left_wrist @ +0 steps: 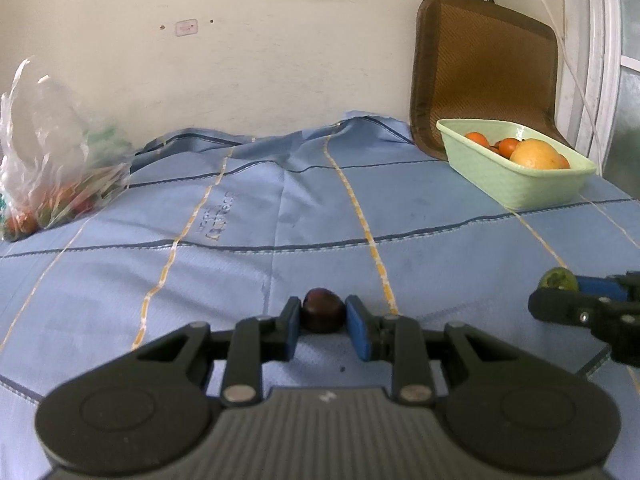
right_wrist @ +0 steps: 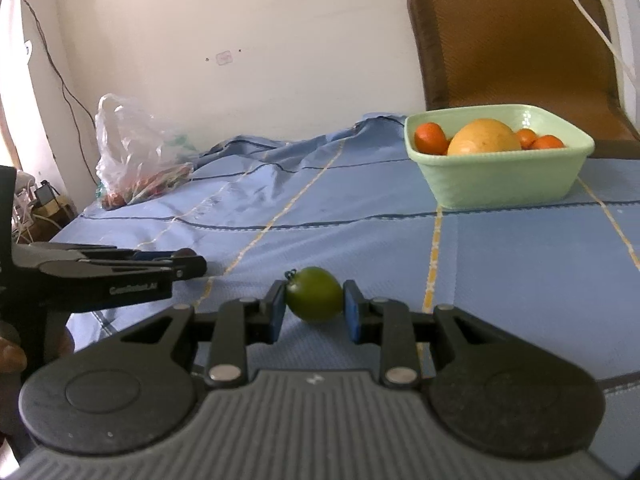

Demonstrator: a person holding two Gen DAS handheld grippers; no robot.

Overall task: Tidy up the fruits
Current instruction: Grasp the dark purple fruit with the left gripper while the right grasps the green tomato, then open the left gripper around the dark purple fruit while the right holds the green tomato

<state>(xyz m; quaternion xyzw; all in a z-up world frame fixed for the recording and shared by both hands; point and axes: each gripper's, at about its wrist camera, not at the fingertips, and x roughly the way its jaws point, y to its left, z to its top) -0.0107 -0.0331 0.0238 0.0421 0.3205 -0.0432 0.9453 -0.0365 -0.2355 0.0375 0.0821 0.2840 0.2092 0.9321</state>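
My left gripper (left_wrist: 322, 316) is shut on a small dark red fruit (left_wrist: 322, 310), low over the blue cloth. My right gripper (right_wrist: 313, 305) is shut on a small green fruit (right_wrist: 314, 299) with a stem, just above the cloth. Each gripper shows in the other's view: the right one (left_wrist: 560, 292) at the right edge with the green fruit (left_wrist: 557, 278), the left one (right_wrist: 188, 262) at the left. A pale green basin (left_wrist: 516, 184) at the back right holds several small orange fruits (left_wrist: 477, 138) and one large yellow-orange fruit (left_wrist: 535, 153); it also shows in the right wrist view (right_wrist: 496, 184).
A clear plastic bag (left_wrist: 52, 160) with red and green items lies at the back left by the wall; it also shows in the right wrist view (right_wrist: 136, 160). A brown cushion (left_wrist: 484, 64) leans on the wall behind the basin. The blue cloth (left_wrist: 280, 216) is wrinkled at the back.
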